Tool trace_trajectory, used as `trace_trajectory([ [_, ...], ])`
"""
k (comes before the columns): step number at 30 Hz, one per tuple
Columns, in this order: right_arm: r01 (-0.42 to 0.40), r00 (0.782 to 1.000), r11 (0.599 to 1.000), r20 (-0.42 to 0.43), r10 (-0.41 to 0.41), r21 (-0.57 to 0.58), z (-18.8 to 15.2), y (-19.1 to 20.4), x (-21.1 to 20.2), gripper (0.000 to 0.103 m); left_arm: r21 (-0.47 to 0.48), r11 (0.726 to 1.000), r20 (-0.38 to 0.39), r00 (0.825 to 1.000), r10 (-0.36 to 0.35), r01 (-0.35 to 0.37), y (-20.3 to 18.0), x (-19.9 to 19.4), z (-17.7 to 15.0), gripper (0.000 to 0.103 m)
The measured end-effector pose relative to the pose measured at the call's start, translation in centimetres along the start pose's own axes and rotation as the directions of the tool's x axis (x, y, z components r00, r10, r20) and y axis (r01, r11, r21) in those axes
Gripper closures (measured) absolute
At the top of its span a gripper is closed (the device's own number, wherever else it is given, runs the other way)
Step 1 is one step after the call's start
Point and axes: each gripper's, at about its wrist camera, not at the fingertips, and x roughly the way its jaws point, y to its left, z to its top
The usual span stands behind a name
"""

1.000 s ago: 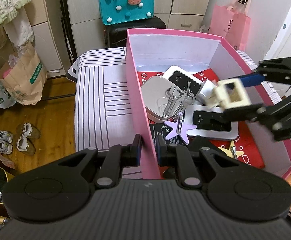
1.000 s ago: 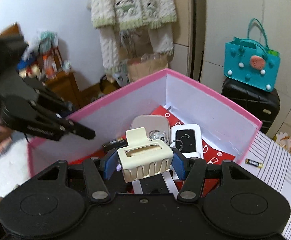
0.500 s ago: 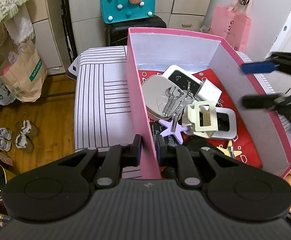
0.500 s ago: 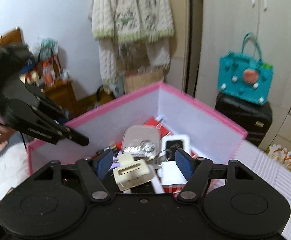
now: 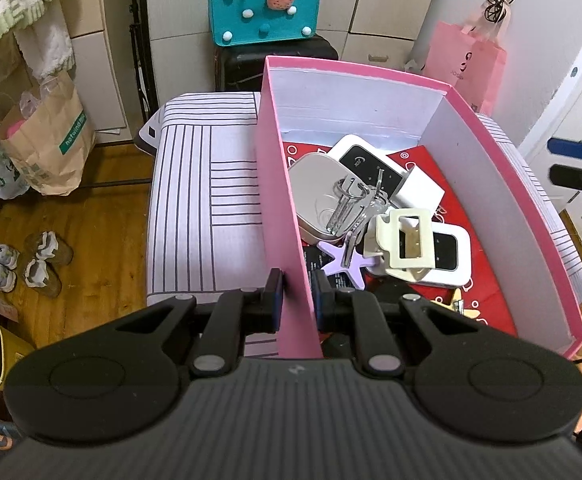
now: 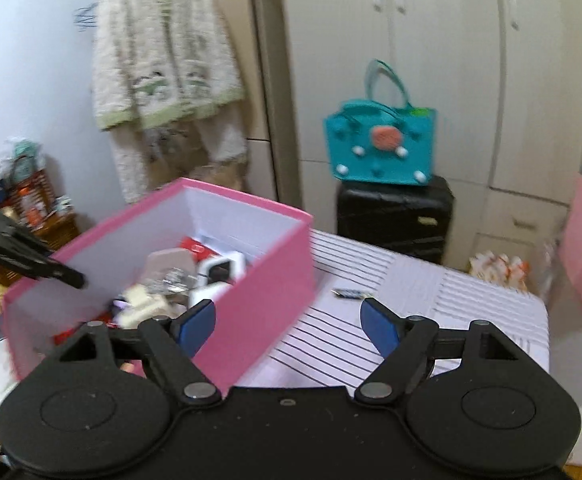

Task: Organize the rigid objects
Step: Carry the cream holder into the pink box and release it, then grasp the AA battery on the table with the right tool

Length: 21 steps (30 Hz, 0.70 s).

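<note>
The pink box [image 5: 283,216] wall is pinched by the left claw [image 5: 294,296]. The right claw [image 6: 289,326], emptied, has been spreading; the battery [image 6: 347,293] on the striped table [image 6: 431,300] should be approached squarely.

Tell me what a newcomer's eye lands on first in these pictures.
The pink box on the striped surface, crammed with small items: a cream hair clip lies on top, beside a purple star and keys. The left gripper clamps the box's near wall. Behind stands a teal bag on a black suitcase.
</note>
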Motion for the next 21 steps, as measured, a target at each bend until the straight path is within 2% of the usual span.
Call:
trace_trajectory([
  [4,0.052,0.999,0.998,0.0,-0.052,0.018,-1.6,-1.9,1.8,0.02,-0.002,1.0,-0.003,1.0,0.015,-0.015,-0.3,0.0,0.1,0.09],
  [7,0.061,0.998,0.998,-0.002,-0.061,0.023,-2.1,-2.7,3.3,0.02,-0.012,1.0,-0.005,1.0,0.023,-0.023,-0.4,0.1,0.1,0.09],
  [17,0.106,0.994,0.994,-0.032,-0.106,-0.004,-2.1,-3.6,8.9,0.021,-0.041,0.998,-0.013,0.999,0.052,-0.052,-0.7,0.3,0.2,0.092],
  [21,0.123,0.992,0.992,-0.042,-0.123,-0.004,-1.9,-3.7,11.0,0.025,-0.043,0.997,-0.016,0.998,0.057,-0.057,-0.7,0.4,0.3,0.092],
])
